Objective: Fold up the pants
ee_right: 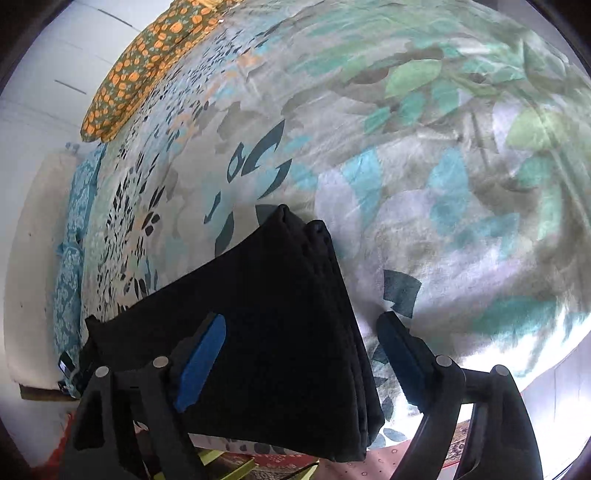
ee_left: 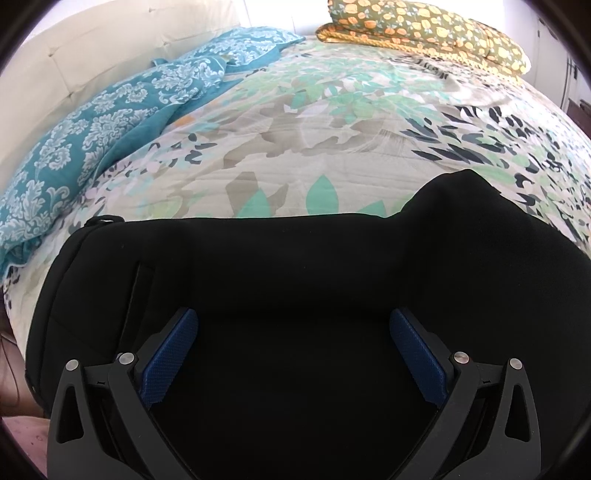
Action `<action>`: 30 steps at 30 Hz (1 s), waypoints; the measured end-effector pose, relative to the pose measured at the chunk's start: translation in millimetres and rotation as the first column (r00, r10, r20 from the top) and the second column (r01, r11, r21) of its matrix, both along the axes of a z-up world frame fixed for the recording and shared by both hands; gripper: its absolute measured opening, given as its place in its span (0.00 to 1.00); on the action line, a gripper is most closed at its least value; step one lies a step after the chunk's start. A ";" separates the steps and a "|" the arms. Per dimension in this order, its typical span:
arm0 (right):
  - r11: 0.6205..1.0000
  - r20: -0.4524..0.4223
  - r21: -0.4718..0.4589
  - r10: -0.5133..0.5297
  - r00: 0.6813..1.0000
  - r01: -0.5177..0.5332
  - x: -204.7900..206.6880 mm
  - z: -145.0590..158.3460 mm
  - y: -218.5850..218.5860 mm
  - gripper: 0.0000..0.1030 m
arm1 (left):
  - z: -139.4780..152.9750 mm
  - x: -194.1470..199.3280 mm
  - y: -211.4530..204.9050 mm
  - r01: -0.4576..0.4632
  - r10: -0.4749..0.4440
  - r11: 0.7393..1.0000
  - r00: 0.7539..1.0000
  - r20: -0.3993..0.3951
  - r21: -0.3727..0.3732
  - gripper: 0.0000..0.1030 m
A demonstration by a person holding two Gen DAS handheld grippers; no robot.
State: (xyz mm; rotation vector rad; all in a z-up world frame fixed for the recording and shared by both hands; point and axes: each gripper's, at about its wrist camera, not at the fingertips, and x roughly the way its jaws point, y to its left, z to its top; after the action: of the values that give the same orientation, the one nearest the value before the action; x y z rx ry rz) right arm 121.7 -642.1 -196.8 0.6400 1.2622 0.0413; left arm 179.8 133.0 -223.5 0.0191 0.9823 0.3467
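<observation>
The black pants (ee_left: 280,258) lay folded on the leaf-printed bedspread (ee_left: 295,155), filling the lower half of the left wrist view, with a raised hump of cloth at right centre. In the right wrist view the same pants (ee_right: 273,295) showed as a stacked bundle running from the frame's centre down to the lower middle, its layered edges facing right and its lower end hanging over the edge of the bed.

The left gripper (ee_left: 293,328) sat at the bottom of its frame, its blue pads (ee_left: 170,358) spread wide above the dark cloth and pinching nothing. The right gripper (ee_right: 301,334) was also spread, one pad over the pants and the other over the bedspread (ee_right: 406,147) to their right; the bundle's edge lay between them, ungripped.

A teal patterned blanket (ee_left: 92,125) lay at the upper left, an orange-flowered pillow (ee_left: 424,29) at the upper right, before a cream headboard (ee_left: 92,40).
</observation>
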 end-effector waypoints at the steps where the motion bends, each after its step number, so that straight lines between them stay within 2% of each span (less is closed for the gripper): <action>1: 1.000 0.002 0.012 0.005 1.000 -0.005 -1.2 -1.8 1.8 0.81 | 0.0 -0.1 0.0 0.000 0.000 1.000 1.000 0.001 0.000 0.99; 2: 1.000 -0.006 0.024 0.014 1.000 -0.014 -0.4 -3.8 3.7 0.70 | 0.0 -0.2 0.0 0.001 -0.001 1.000 1.000 0.002 0.000 0.99; 3: 1.000 -0.029 0.005 0.020 0.999 -0.020 -0.6 -5.2 5.2 0.56 | 0.0 -0.3 0.2 0.001 -0.001 1.000 1.000 0.004 0.000 0.99; 4: 0.999 -0.053 -0.027 0.027 0.998 -0.028 -2.7 -5.4 3.9 0.46 | 0.1 -0.6 0.1 0.001 -0.001 1.000 1.000 0.005 -0.001 0.99; 5: 0.999 -0.060 -0.016 0.034 0.998 -0.035 -3.7 -5.9 4.0 0.28 | 0.3 -0.9 0.2 0.001 -0.001 1.000 1.000 0.007 -0.002 0.99; 6: 0.999 -0.049 0.038 0.038 0.998 -0.036 -5.0 -4.8 4.8 0.14 | 0.5 -1.1 0.2 0.001 -0.001 1.000 1.000 0.008 -0.003 0.99; 8: 0.998 -0.029 0.052 0.042 0.999 -0.040 -9.4 4.9 10.0 0.14 | 0.9 -1.5 0.4 0.001 -0.001 1.000 1.000 0.009 -0.005 0.99; 11: 0.986 0.071 0.159 0.029 0.997 -0.040 -18.9 32.4 29.3 0.13 | 1.7 -2.5 1.0 0.000 0.000 1.000 1.000 0.010 -0.010 0.99; 15: 0.923 0.230 0.369 0.023 0.973 -0.109 -27.5 73.7 89.0 0.13 | 8.5 -3.1 2.5 -0.003 0.002 0.999 1.000 -0.020 -0.033 0.99; 17: 0.875 0.285 0.453 0.040 0.958 -0.172 -25.0 86.2 135.0 0.13 | 17.9 -7.3 3.6 -0.022 0.021 0.997 1.000 -0.014 -0.078 0.98; 20: 0.789 0.335 0.559 0.066 0.940 -0.254 -10.9 89.3 220.1 0.13 | 41.6 -18.9 3.1 -0.009 0.023 0.973 0.998 0.059 -0.232 0.98; 23: 0.748 0.335 0.583 0.137 0.932 -0.319 9.8 76.3 313.7 0.13 | 67.8 -29.5 -5.2 0.055 -0.019 0.949 0.993 0.118 -0.311 0.98; 26: 0.721 0.295 0.603 0.196 0.935 -0.341 24.1 52.6 395.6 0.13 | 81.2 -42.1 -10.9 0.115 -0.065 0.930 0.986 0.150 -0.350 0.98; 27: 0.723 0.279 0.596 0.221 0.934 -0.349 28.8 43.1 428.4 0.14 | 81.7 -44.1 -11.3 0.122 -0.072 0.927 0.986 0.152 -0.356 0.98; 28: 0.740 0.268 0.569 0.244 0.932 -0.358 32.2 37.0 450.4 0.14 | 81.1 -47.4 -11.0 0.126 -0.075 0.923 0.986 0.151 -0.365 0.98; 30: 0.799 0.229 0.479 0.287 0.930 -0.364 38.4 27.6 481.2 0.30 | 76.2 -47.6 -4.3 0.119 -0.069 0.911 0.988 0.139 -0.394 0.98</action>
State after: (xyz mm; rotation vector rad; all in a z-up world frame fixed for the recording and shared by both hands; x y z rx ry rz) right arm 160.0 -160.9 -169.2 0.8521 1.2099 0.7292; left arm 132.2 128.8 -147.4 -0.3255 0.9124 0.0498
